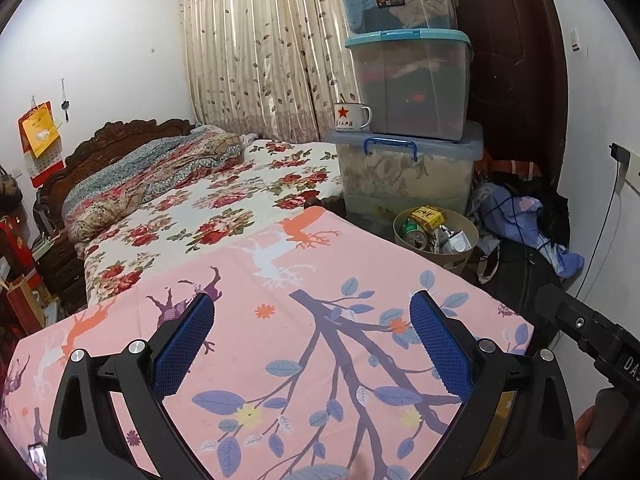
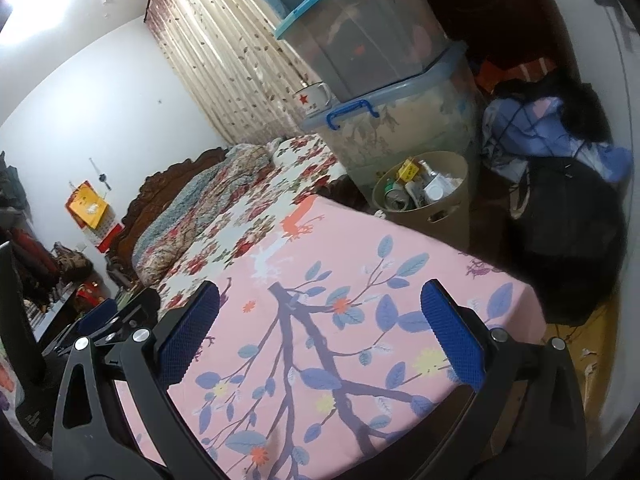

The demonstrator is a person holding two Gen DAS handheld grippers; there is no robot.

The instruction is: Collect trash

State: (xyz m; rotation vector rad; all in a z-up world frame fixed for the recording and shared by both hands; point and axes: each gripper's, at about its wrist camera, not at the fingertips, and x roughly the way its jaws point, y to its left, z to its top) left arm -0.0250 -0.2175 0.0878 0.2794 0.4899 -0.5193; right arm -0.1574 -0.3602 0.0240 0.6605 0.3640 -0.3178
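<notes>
A beige trash bin (image 1: 456,254) stands on the floor past the far right corner of the pink cloth-covered table (image 1: 280,344). It holds cans, a yellow box and other trash. It also shows in the right wrist view (image 2: 448,208). My left gripper (image 1: 312,340) is open and empty above the pink cloth. My right gripper (image 2: 320,328) is open and empty above the same cloth (image 2: 340,320). Part of the right gripper's black body (image 1: 592,332) shows at the right edge of the left wrist view.
A bed with a floral cover (image 1: 224,196) lies behind the table. Three stacked plastic storage boxes (image 1: 408,128) stand beside the bin, with a white enamel mug (image 1: 352,117) on the lowest. Clothes and a black bag (image 1: 528,216) lie on the floor at right.
</notes>
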